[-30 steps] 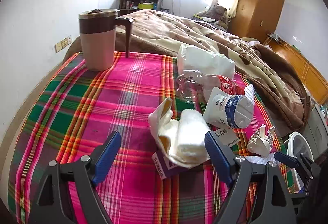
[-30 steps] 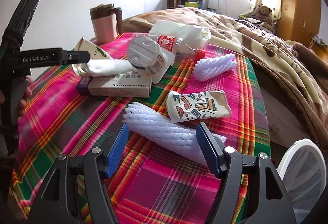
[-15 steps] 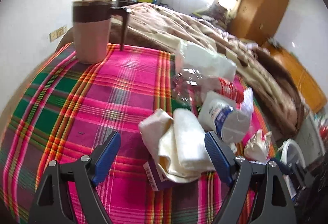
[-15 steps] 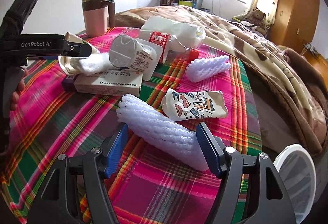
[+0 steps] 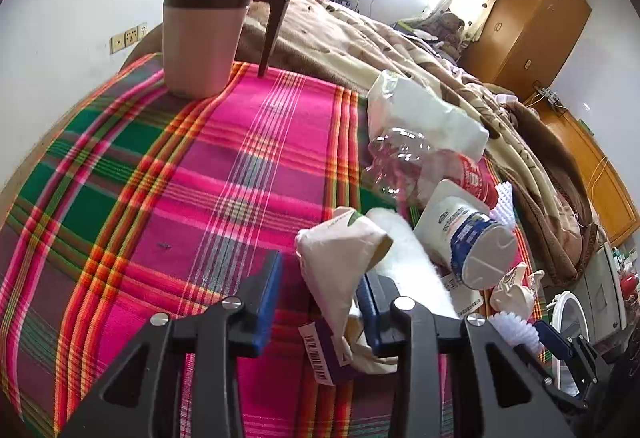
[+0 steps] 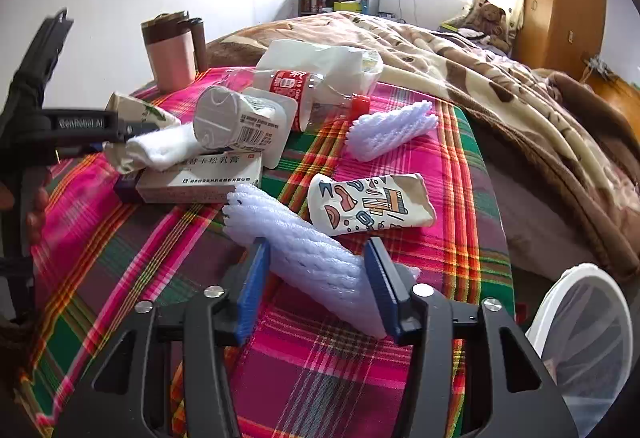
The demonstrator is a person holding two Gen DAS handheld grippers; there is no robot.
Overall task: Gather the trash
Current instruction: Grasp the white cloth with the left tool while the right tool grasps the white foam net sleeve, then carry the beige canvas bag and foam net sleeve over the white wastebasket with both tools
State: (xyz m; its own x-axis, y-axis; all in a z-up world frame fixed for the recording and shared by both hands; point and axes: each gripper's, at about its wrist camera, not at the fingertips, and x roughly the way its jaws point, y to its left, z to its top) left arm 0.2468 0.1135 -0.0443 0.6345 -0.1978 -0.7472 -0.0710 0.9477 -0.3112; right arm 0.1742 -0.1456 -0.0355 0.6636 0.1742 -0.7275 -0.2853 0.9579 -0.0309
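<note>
On the plaid cloth in pink, green and orange [image 6: 452, 250] that covers the bed end, the trash counts as follows: two white foam net sleeves, one crumpled beige paper cup, one patterned flattened paper cup, one white roll of soft wadding, one white plastic tub with a barcode label, one clear plastic bottle with a red label and cap, one white plastic bag, one flat cream medicine box with a purple end. One pink mug with brown lid and handle [image 5: 202, 29] stands upright near the cloth's far left corner. One white bin [image 6: 586, 334] sits off the right edge, below the cloth.

The left gripper [image 5: 320, 292] has its blue pads at a narrow spread. The beige paper cup [image 5: 340, 258] lies between them, against the right pad and clear of the left pad. The wadding roll [image 5: 404, 258] lies just beside that cup, resting on the medicine box [image 6: 200, 181].

The right gripper [image 6: 320, 280] stands at a middling spread astride the nearer foam sleeve [image 6: 304, 254], both pads at or touching its sides; a firm pinch cannot be confirmed. The patterned cup [image 6: 370, 203] lies just beyond it. The second foam sleeve [image 6: 394, 129] lies farther on, near the bottle [image 6: 308, 93]. The tub [image 6: 236, 121] leans on the box; the bag [image 6: 320, 57] lies at the far edge.
</note>
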